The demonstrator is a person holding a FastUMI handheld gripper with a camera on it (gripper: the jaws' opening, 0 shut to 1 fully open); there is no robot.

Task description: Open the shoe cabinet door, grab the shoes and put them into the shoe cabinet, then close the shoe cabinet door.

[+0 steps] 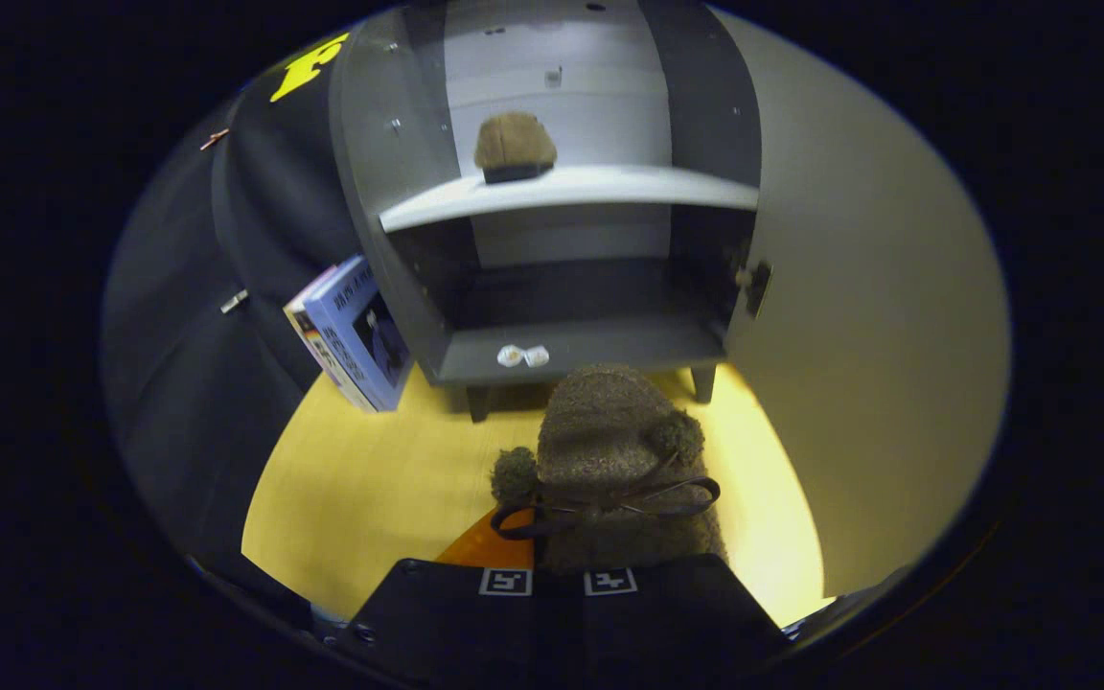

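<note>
My gripper [557, 575] is shut on the heel end of a brown fuzzy shoe [609, 450] with two pom-poms and a dark bow. The shoe points forward, just ahead of the fingers and above the yellow floor [370, 489]. Beyond it stands the grey shoe cabinet [389, 172], its door [859, 316] swung wide open to the right. A second brown shoe [514, 144] rests on the cabinet's white upper shelf [629, 184]. The lower compartment [590, 340] holds no shoe.
Books [356, 331] lean against the cabinet's left side on the floor. Two small white pieces [523, 356] sit on the front edge of the bottom board. A dark latch [756, 285] shows on the door's inner edge. An orange patch [490, 546] lies beneath the shoe.
</note>
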